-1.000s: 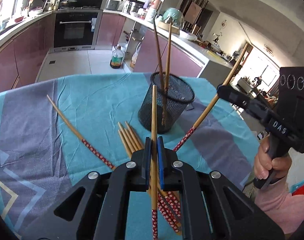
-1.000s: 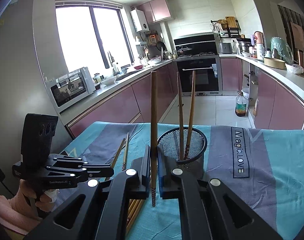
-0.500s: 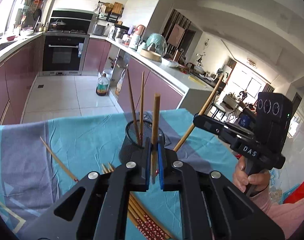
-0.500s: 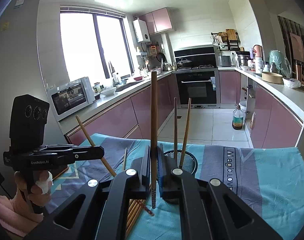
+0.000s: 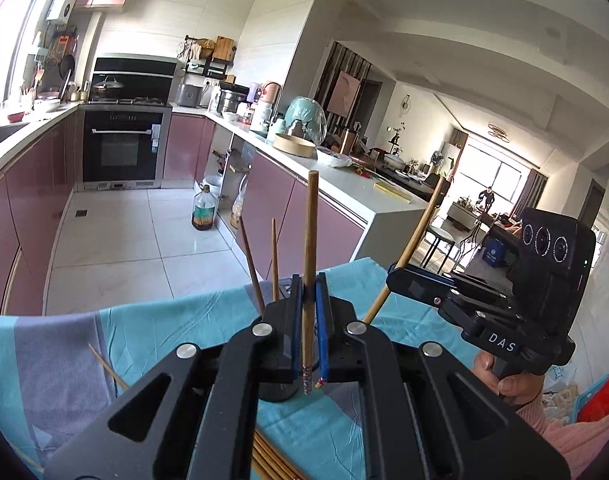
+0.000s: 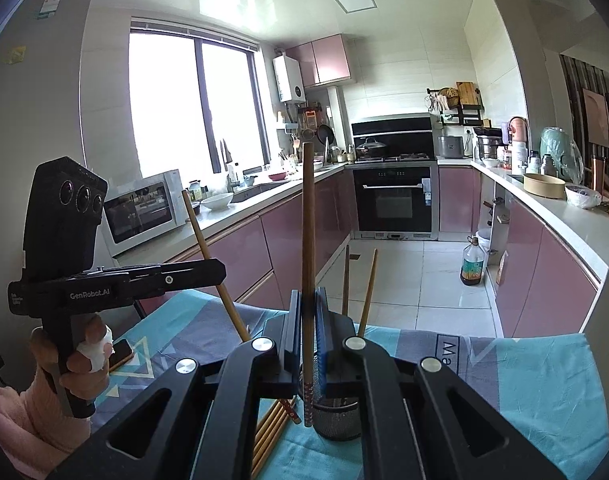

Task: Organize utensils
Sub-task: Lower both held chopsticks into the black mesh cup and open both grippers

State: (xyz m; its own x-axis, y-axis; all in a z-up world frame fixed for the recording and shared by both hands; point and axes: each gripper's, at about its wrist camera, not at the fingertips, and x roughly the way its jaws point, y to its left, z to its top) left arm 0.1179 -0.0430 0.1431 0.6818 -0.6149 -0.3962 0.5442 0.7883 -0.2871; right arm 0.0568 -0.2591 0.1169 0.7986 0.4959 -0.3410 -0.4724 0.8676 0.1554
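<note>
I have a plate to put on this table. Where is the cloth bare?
Bare: the teal cloth right of the mesh holder, past its printed lettering. Crowded: left of the holder, where loose chopsticks lie and a phone sits near the corner.

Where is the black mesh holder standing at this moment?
In the right wrist view the black mesh holder stands on the teal tablecloth, low at centre just behind the right tongs, two chopsticks upright in it, loose chopsticks lying to its left.
</note>
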